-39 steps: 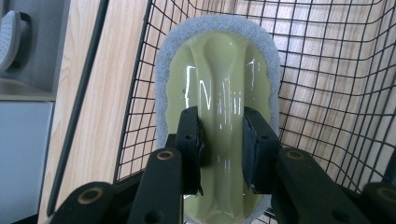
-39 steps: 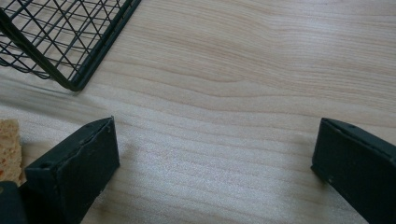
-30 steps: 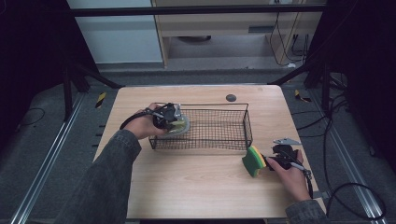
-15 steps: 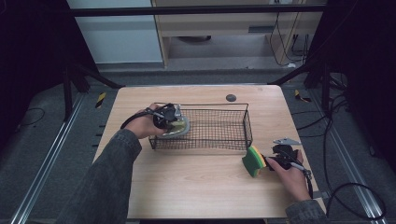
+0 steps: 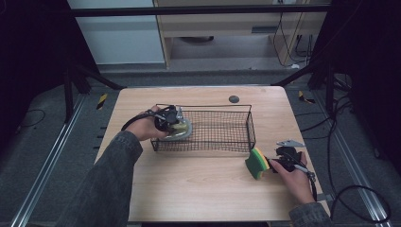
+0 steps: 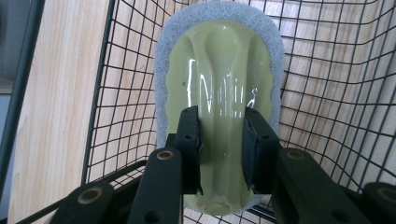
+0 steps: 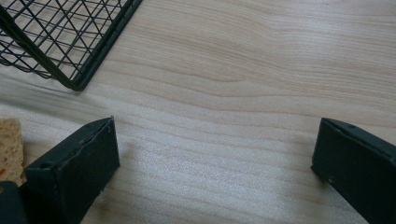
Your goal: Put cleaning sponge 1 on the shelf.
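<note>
Left gripper (image 5: 171,124) clamped on a scrubber inside the wire basket; right gripper (image 5: 276,162) spread wide over bare table.

High view: the left gripper sits at the left end of the black wire basket (image 5: 222,111) with the pale green scrubber (image 5: 183,128) at its tips; the right gripper rests on the wooden table (image 5: 198,189) with a yellow-green sponge (image 5: 257,163) just beside its tips, outside the basket. Grey floor and a pale cabinet lie beyond the table. Left gripper view: both pads (image 6: 189,140) press the glossy green handle of the scrubber (image 6: 219,70), whose grey foam rim extends beyond the jaws over the basket mesh (image 6: 327,93). Right gripper view: the jaws stand far apart with nothing but wood grain (image 7: 233,116) between them; an orange sponge (image 7: 9,144) edge touches the outside of the left-hand jaw, and a basket corner (image 7: 70,46) lies ahead.
</note>
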Demonstrator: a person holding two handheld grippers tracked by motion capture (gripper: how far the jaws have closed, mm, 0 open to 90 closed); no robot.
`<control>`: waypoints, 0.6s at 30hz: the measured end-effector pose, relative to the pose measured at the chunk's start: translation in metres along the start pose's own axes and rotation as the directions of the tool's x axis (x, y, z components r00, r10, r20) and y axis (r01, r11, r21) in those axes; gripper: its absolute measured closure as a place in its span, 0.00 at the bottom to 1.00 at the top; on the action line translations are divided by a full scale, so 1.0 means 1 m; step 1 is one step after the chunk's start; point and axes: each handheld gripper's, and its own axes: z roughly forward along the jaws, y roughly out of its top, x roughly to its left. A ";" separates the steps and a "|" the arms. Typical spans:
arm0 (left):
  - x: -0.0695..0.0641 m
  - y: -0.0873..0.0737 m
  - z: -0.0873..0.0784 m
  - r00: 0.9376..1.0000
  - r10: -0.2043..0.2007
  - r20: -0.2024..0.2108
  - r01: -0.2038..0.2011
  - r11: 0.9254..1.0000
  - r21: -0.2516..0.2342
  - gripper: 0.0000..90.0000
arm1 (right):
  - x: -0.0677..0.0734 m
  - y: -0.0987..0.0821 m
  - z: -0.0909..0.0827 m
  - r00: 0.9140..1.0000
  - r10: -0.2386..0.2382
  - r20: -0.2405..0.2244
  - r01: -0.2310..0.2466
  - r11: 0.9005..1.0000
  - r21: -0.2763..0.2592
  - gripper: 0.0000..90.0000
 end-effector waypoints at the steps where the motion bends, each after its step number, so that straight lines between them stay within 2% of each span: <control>1: 0.000 0.000 0.000 1.000 -0.002 0.002 0.002 1.000 -0.002 0.78 | 0.000 0.000 0.000 1.000 -0.001 -0.001 0.001 1.000 0.000 0.01; 3: 0.000 0.000 0.000 1.000 0.008 -0.001 -0.008 1.000 -0.003 0.78 | 0.000 0.000 0.000 1.000 -0.001 -0.001 0.001 1.000 0.000 0.01; 4: -0.001 -0.001 0.000 1.000 -0.003 0.007 0.004 1.000 -0.003 0.78 | 0.000 0.000 0.000 1.000 -0.001 -0.001 0.001 1.000 0.000 0.01; 11: 0.000 -0.002 0.004 1.000 -0.004 0.008 0.004 1.000 0.003 0.78 | 0.000 0.000 0.000 1.000 -0.001 -0.002 0.001 1.000 -0.001 0.01; 13: -0.001 -0.003 0.006 1.000 -0.022 0.011 0.023 1.000 -0.003 0.78 | 0.000 0.000 0.000 1.000 -0.002 -0.002 0.002 1.000 0.000 0.01; 18: -0.001 -0.003 0.009 1.000 -0.022 0.013 0.022 1.000 0.005 0.76 | 0.000 0.000 0.000 1.000 -0.001 -0.002 0.001 1.000 -0.001 0.01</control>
